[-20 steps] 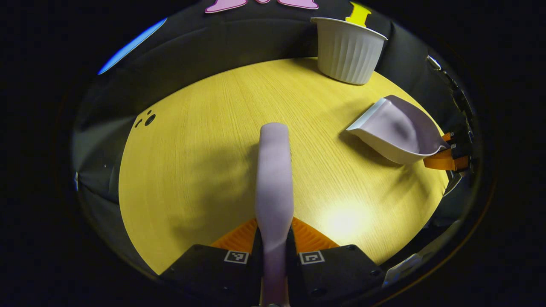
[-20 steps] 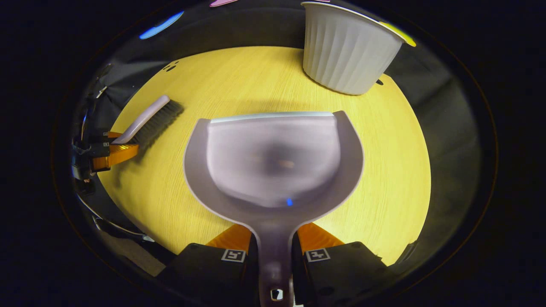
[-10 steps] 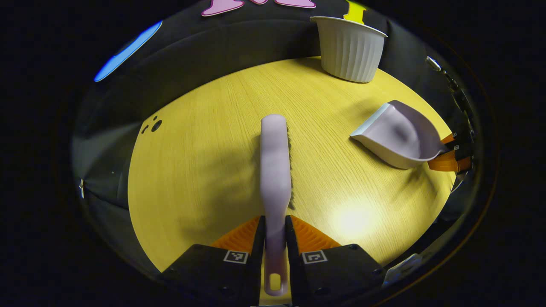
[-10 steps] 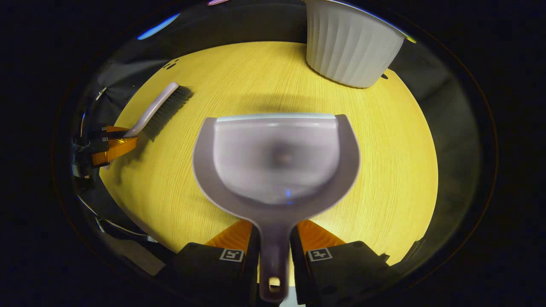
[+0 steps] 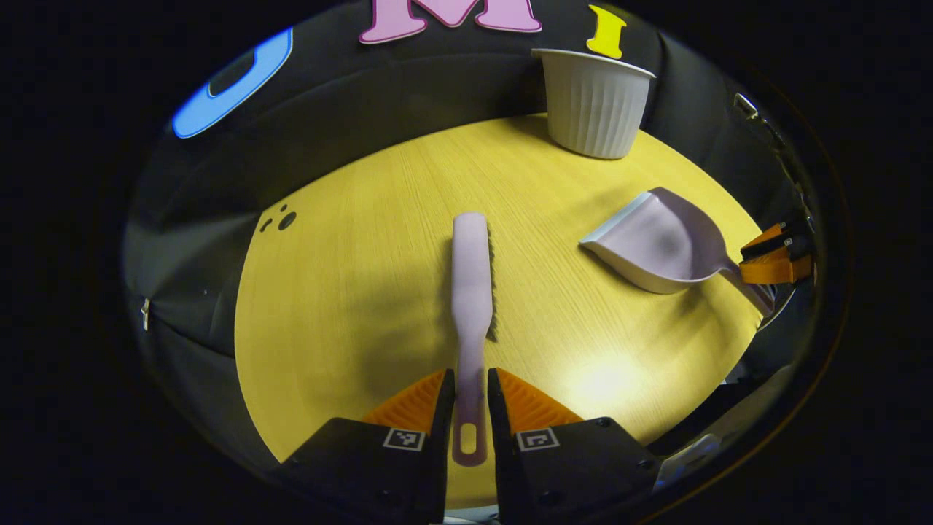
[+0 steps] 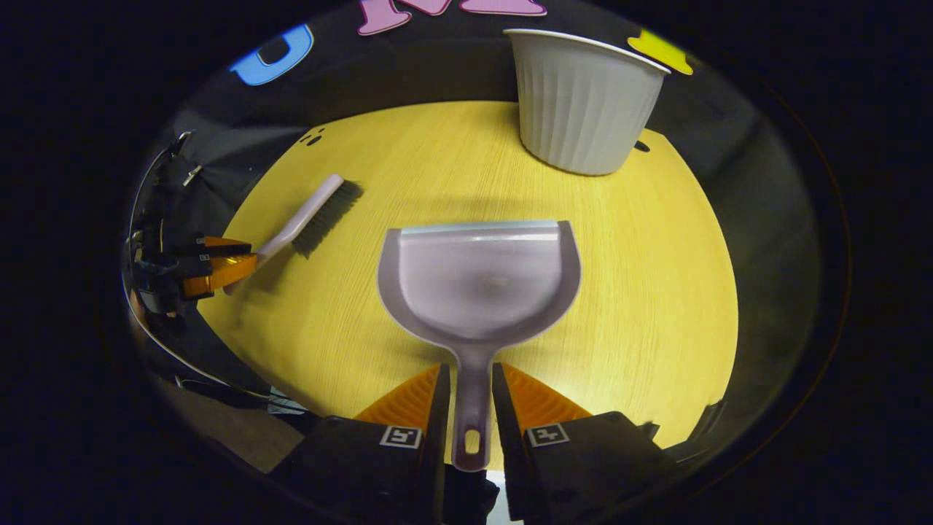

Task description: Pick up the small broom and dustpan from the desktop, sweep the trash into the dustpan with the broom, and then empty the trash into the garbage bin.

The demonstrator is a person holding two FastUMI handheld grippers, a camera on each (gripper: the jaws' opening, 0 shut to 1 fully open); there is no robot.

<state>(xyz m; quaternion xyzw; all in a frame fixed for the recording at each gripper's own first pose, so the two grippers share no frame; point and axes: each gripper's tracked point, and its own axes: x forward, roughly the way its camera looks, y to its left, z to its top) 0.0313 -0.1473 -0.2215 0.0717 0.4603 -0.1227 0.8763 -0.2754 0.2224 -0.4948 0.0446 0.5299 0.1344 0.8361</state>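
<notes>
Left gripper view: the broom (image 5: 470,270) handle is flanked by the left gripper (image 5: 466,397) jaws on the table (image 5: 350,292), while the dustpan (image 6: 477,281) handle lies between the right gripper (image 6: 466,390) jaws, whose contact cannot be told.

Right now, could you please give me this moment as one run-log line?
left gripper: astride broom handle | right gripper: astride dustpan handle | both on table | garbage bin upright

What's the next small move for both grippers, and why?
Probably draw both straight back, clear of the handles. The broom and dustpan lie flat on the table. Each handle end sits between the fingers of the left gripper or right gripper with a slight gap either side. I see no trash on the table, and both grippers have backed off over the last second.
</notes>
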